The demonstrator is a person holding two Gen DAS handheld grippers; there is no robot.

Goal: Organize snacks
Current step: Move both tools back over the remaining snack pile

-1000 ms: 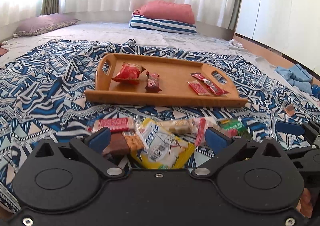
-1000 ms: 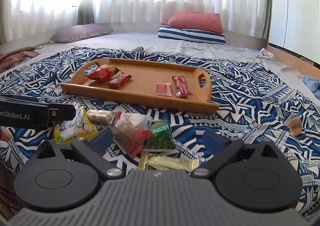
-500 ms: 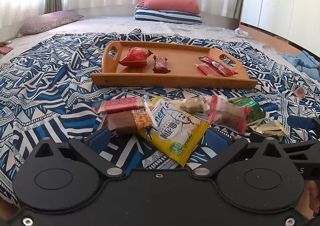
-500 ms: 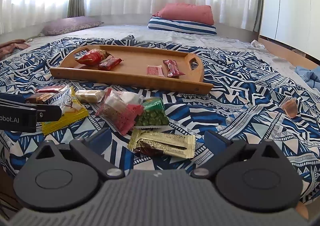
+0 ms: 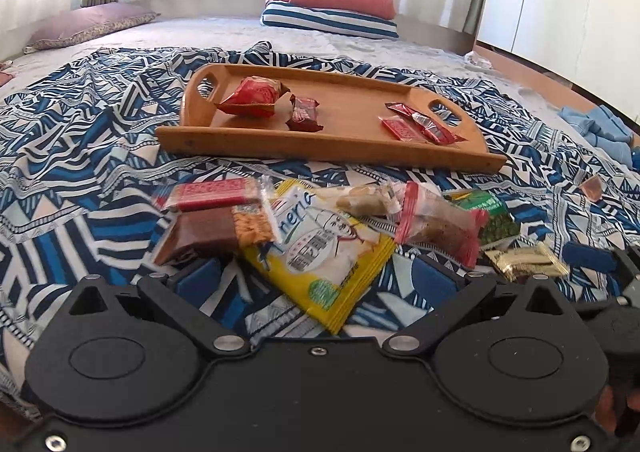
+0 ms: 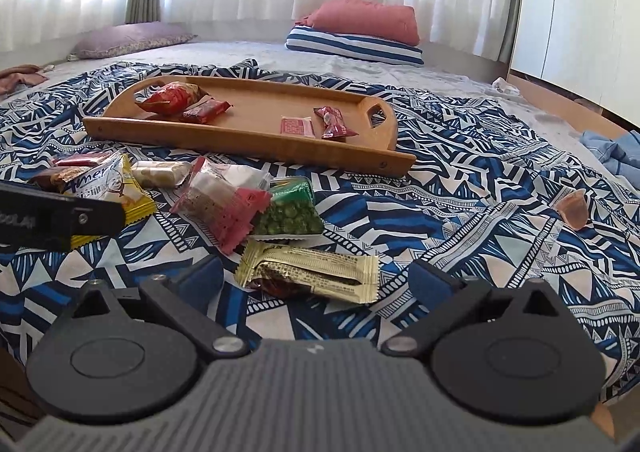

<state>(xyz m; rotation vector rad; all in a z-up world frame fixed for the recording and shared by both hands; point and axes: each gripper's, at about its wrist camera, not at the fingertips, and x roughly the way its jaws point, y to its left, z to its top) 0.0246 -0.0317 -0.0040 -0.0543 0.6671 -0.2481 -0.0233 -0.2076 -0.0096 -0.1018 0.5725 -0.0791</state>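
Left gripper [image 5: 314,278] fingers spread wide over the yellow packet [image 5: 324,252]; right gripper [image 6: 314,278] fingers wide, holding nothing, just behind the gold packet [image 6: 310,272].

We see the tray [image 5: 328,150] lying on the patterned cloth [image 5: 80,140] at mid-distance, holding four packets: a puffed bag [image 5: 252,96] far left, a small bar [image 5: 305,114] just right of it, and two flat sachets [image 5: 418,126] near the right handle. Nearer than the tray, a loose row of snacks lies on the cloth: two bars [image 5: 216,212] at left, a large pouch [image 5: 332,248] beside them, a pea packet [image 6: 290,208] further right, and a foil bar [image 6: 310,272] nearest. Two stacked pillows [image 6: 356,32] lie far behind the tray.
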